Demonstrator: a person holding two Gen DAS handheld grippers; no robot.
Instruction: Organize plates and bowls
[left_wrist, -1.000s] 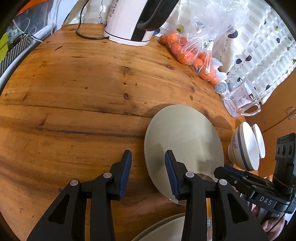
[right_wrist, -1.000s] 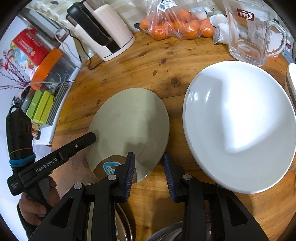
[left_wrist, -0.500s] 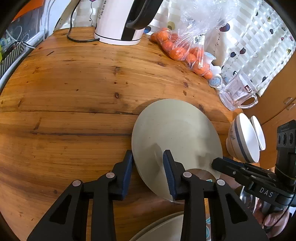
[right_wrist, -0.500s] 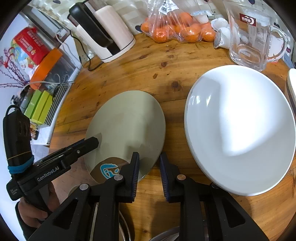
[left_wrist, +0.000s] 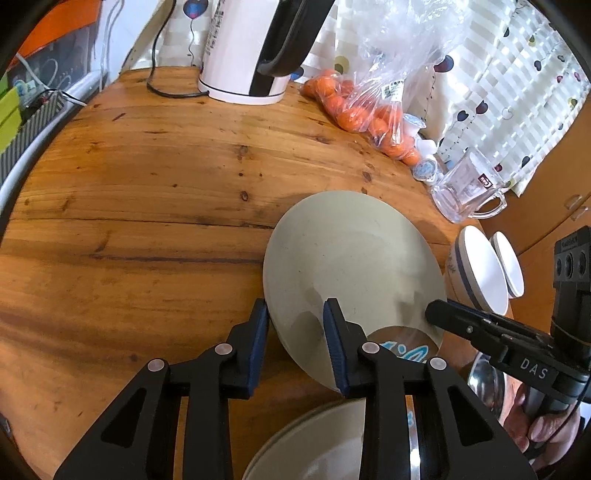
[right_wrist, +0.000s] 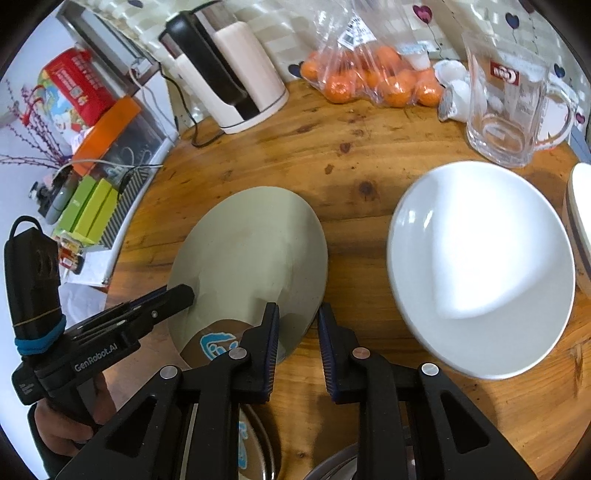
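1. A round wooden table (left_wrist: 147, 192) holds a beige plate (left_wrist: 351, 258), seen from two gripper cameras. It sits tilted, its near edge lifted over other dishes at the table's front.
2. The left gripper (left_wrist: 295, 343) straddles the plate's left rim. Its jaws are narrow, one finger under the edge and one on top, but I cannot tell whether the pads press the rim yet.
3. The right gripper (right_wrist: 297, 343) straddles the opposite rim, its jaws closing on it; contact also looks near but uncertain.
4. A larger white plate (right_wrist: 480, 266) lies just beside the beige one. Two bowls (left_wrist: 480, 273) stand on edge at the table's far right.
5. A glass mug (right_wrist: 509, 103), a bag of oranges (right_wrist: 373, 81) and a kettle (right_wrist: 229, 74) line the back.
6. Likely risks: a thin rim pinch may slip, dropping the plate onto the dishes beneath. Uneven lifting by the two hands could twist it free. Swinging right could knock the white plate or the mug.
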